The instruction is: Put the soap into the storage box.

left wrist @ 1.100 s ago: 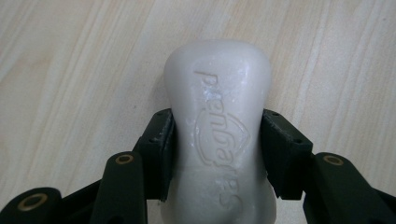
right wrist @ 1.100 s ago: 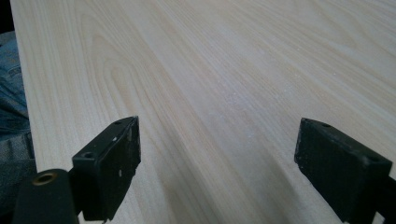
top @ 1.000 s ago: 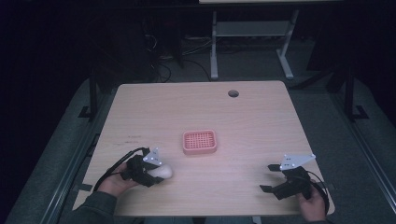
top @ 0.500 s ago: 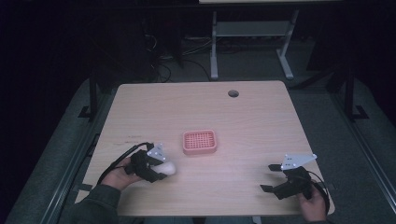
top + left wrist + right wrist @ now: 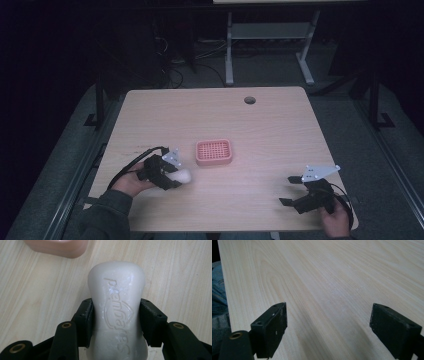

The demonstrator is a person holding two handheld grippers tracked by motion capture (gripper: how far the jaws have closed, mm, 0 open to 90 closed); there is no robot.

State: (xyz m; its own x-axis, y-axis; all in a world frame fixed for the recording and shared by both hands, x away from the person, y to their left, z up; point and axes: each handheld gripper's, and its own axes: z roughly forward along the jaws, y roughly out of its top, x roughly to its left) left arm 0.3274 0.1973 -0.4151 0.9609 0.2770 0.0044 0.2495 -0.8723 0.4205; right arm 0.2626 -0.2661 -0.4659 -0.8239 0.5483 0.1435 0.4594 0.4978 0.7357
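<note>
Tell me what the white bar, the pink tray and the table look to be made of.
White bar: soap, waxy matte, with a brand name pressed into it. Pink tray: probably moulded plastic, with a gridded top. Table: pale wood-grain surface, possibly laminate.

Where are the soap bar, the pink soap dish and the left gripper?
soap bar (image 5: pixel 117 305), left gripper view, on its embossed top face.
pink soap dish (image 5: pixel 214 151), high view, on its perforated middle.
left gripper (image 5: pixel 116 322), left gripper view, midway between its pads, which clamp the bar.
</note>
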